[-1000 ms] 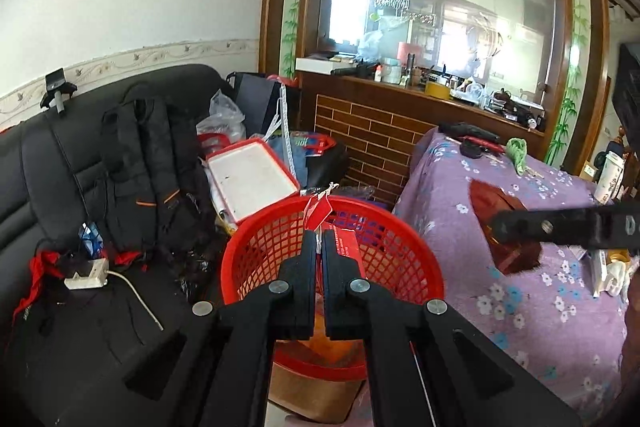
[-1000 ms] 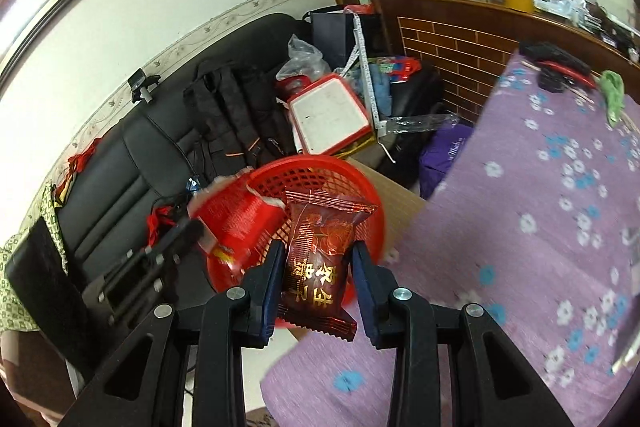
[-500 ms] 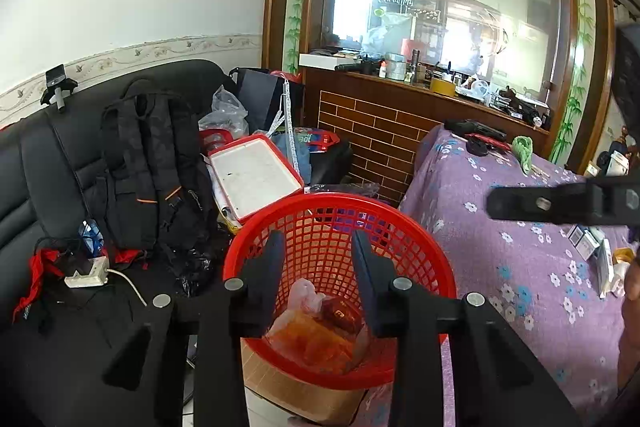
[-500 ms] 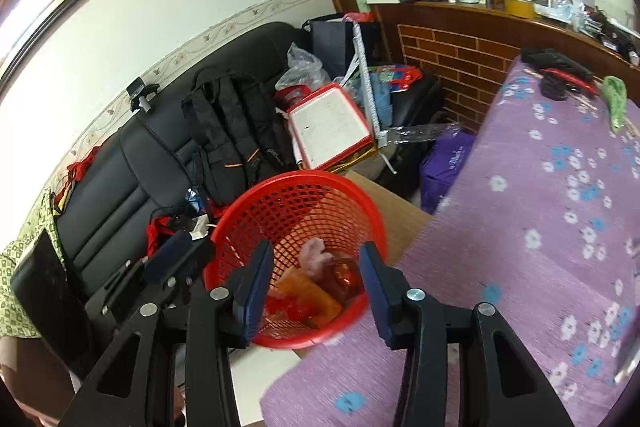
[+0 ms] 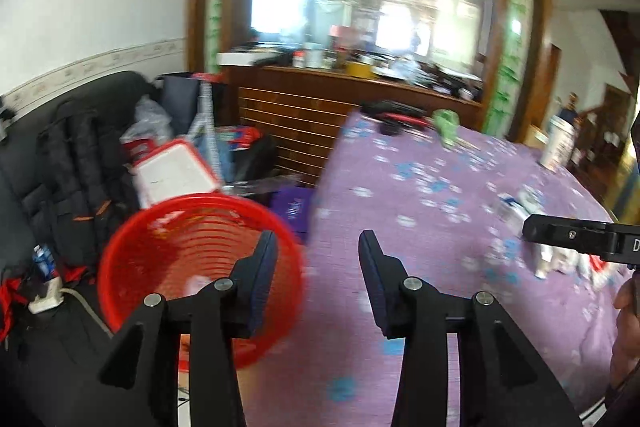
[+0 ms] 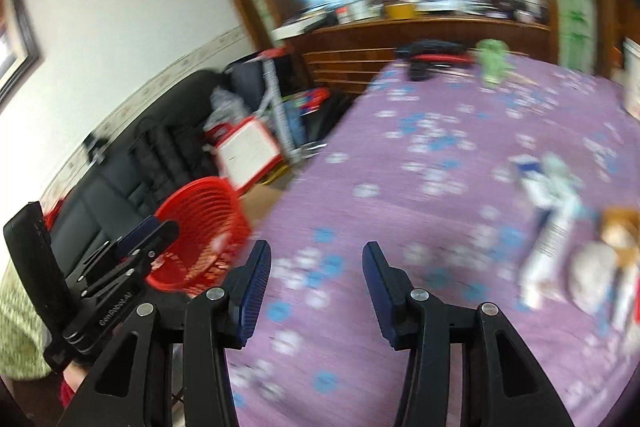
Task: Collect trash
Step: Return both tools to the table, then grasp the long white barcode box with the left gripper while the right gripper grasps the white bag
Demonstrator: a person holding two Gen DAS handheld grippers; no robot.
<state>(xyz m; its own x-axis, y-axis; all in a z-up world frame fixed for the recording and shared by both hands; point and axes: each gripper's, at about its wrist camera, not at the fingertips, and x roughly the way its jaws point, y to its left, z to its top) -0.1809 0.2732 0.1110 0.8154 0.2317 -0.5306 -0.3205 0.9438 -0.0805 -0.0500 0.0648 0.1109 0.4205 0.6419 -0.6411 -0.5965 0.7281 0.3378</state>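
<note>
Right wrist view, wrappers (image 6: 560,223) right of gaping right claw (image 6: 316,259), apart

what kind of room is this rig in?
Most likely a lived-in home living or dining room: a black sofa piled with bags, a table under a purple flowered cloth, and a cluttered wooden counter behind it. A red basket stands beside the table.

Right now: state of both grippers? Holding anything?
Left gripper: open, empty, by the red basket.
Right gripper: open, empty, over the purple tablecloth.
</note>
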